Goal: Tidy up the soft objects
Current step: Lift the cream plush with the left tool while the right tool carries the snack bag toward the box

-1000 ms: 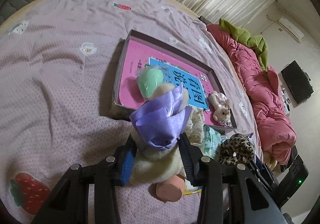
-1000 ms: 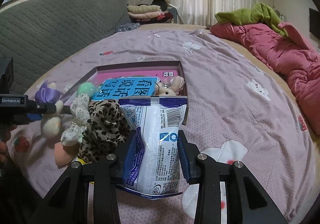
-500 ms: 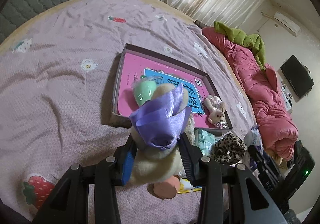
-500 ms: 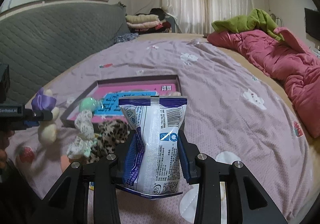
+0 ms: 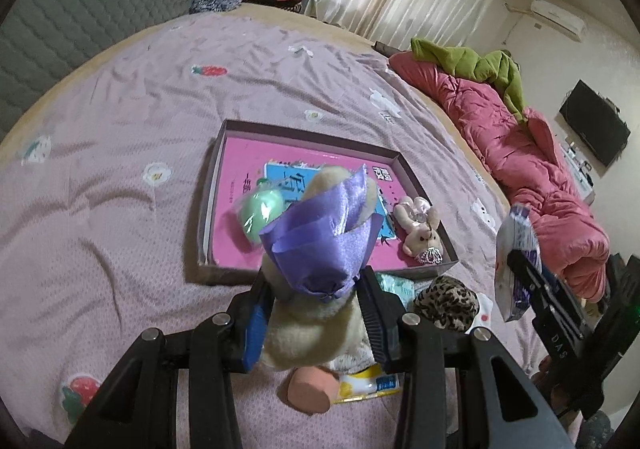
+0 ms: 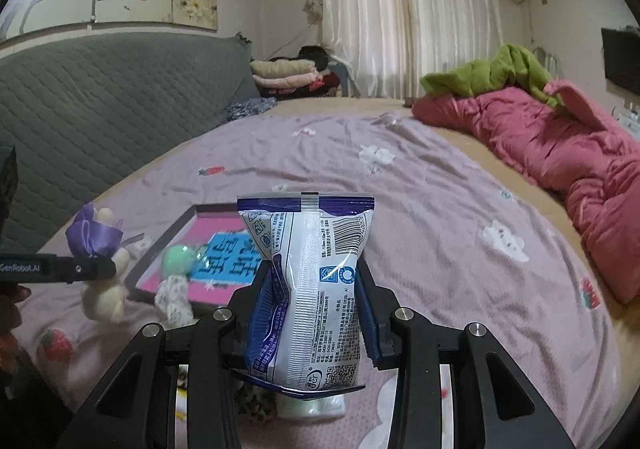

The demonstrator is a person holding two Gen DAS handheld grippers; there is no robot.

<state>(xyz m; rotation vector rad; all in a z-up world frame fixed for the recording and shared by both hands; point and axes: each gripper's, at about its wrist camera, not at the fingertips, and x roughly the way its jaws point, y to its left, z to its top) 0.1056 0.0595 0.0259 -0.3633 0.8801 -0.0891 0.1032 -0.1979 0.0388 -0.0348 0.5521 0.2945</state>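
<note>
A shallow box (image 5: pixel 208 205) with a pink lining lies near the middle of a lilac bedspread (image 5: pixel 120 153). Inside it rest a blue printed sheet (image 6: pixel 224 261) bearing large Chinese characters, a mint-green ball (image 5: pixel 262 215) by the left wall and a small pink plush rabbit (image 5: pixel 420 231) in the near right corner. Just outside the box's near wall sit a leopard-print soft item (image 5: pixel 448 299), a salmon-pink sponge (image 5: pixel 310 389) and a yellow packet (image 5: pixel 370 385). A crumpled red quilt (image 6: pixel 560 165) and green garment (image 6: pixel 488 73) crowd the bed's right edge; folded clothes (image 6: pixel 284 75) are stacked beyond the far edge.

The left gripper (image 5: pixel 316 313) is clamped on a cream plush toy with a purple bow (image 5: pixel 320 245), held above the bedspread in front of the box's near wall. The right gripper (image 6: pixel 316 313) pinches a white-and-blue snack bag (image 6: pixel 312 281), upright, above the bedspread to the box's right. The bag shows a barcode and a QR code; its small print is illegible. The left gripper's side reads "GenRobot.AI".
</note>
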